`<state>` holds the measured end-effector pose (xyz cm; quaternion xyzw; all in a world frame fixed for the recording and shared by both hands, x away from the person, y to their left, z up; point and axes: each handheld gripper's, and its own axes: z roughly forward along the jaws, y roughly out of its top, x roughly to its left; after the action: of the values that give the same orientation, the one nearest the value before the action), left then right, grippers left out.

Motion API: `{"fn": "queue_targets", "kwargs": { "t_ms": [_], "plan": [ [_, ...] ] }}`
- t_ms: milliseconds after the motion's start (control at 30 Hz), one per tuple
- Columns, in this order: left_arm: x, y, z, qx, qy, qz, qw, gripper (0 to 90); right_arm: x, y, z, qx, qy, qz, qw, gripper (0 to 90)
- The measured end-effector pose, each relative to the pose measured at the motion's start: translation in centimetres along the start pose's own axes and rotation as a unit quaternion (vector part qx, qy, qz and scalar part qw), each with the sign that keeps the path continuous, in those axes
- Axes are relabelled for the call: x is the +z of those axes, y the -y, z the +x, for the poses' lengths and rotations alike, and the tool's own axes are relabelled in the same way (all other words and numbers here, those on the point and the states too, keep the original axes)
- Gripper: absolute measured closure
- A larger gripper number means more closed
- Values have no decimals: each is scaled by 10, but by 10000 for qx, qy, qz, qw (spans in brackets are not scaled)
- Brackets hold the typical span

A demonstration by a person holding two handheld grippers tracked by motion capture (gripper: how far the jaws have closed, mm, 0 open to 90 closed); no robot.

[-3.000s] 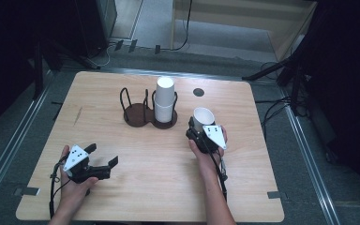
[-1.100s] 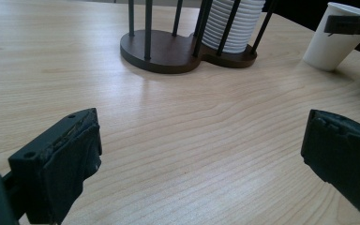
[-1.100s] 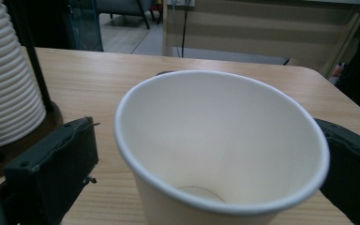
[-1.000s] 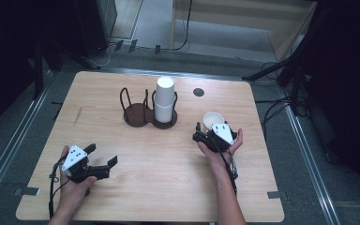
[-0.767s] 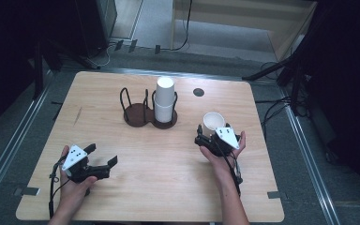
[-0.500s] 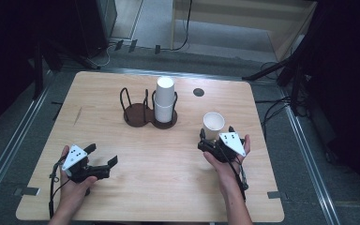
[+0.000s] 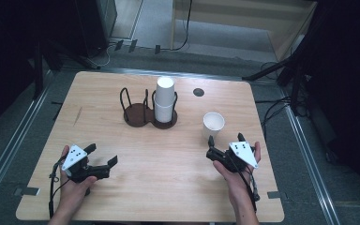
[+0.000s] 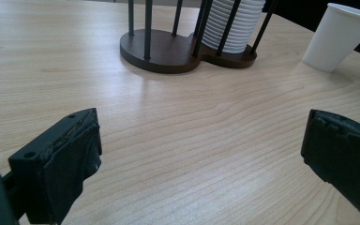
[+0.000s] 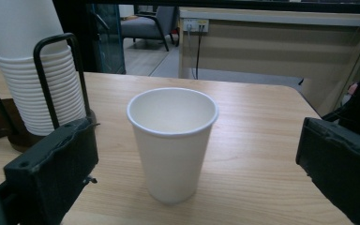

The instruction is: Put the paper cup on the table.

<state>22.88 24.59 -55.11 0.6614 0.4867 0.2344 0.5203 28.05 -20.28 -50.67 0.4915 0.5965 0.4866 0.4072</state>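
- The paper cup [image 7: 213,124] stands upright and mouth-up on the counter [image 7: 168,187], right of centre, alone and not held by anything.
- In the right gripper view the cup [image 9: 172,140] sits between the two black jaws but beyond their tips, with a clear gap on each side; its inside looks empty.
- The right tool [image 7: 210,147] rests in a hand [image 7: 236,176] just on the near side of the cup, jaws spread wide and pointing toward it, gripping nothing.
- The left tool [image 7: 102,157] lies low at the near left of the counter, held in the other hand [image 7: 72,187]; its jaws are also spread wide with only bare wood between them.
- A dark two-slot cup holder [image 7: 150,115] stands toward the far middle of the counter, left of the single cup and apart from it.
- Its right slot carries a stack of white cups [image 7: 164,98] turned mouth-down; its left slot is bare between the wire posts.
- A small round dark hole [image 7: 198,92] sits in the counter at the far side, beyond the single cup.
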Motion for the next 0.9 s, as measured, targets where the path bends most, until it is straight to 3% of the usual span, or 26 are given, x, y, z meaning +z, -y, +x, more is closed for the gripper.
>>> {"fn": "queue_targets", "kwargs": {
  "t_ms": [533,900],
  "plan": [
    [0,0,-1,6,-30,2,10000,0,-27,16,-38,55,208,31,9998,0],
    [0,0,-1,15,-38,-2,10000,0,-46,37,-64,140,337,199,9991,0]
  ]
}}
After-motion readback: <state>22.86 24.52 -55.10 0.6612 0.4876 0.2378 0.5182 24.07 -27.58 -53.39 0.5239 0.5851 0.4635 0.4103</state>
